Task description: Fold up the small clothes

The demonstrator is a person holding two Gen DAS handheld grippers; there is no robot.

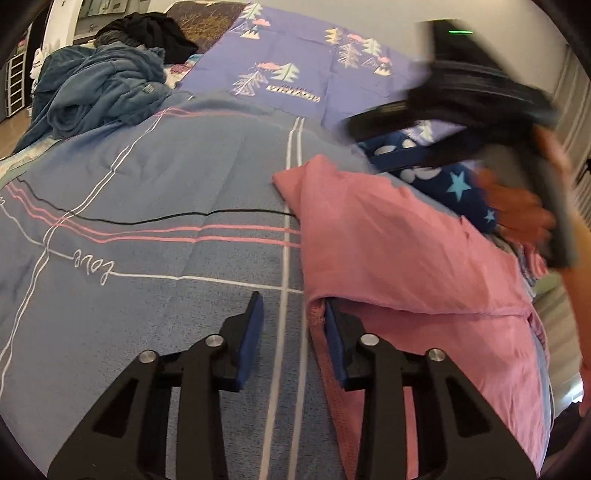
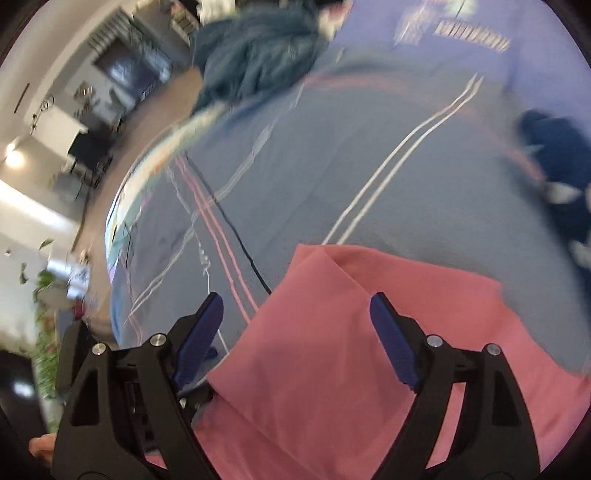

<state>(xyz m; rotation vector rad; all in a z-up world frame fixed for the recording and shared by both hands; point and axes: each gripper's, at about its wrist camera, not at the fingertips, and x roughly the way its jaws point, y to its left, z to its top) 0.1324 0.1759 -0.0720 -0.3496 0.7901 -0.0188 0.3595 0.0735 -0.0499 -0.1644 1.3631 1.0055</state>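
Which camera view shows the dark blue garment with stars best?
The left wrist view: there the dark blue garment with stars lies sharp beyond the pink garment, partly covered by the right gripper. The right wrist view shows only a blurred piece at its right edge.

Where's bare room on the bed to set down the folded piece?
Free: the striped grey quilt left of the pink garment, bordered by the thin black cord and blue blanket heap. Crowded: right side, with the star-print cloth and right tongs.

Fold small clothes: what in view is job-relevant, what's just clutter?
In play:
pink garment
left gripper
right gripper

Lying about:
navy star-print cloth
teal blanket heap
black clothes pile
black cable
striped quilt
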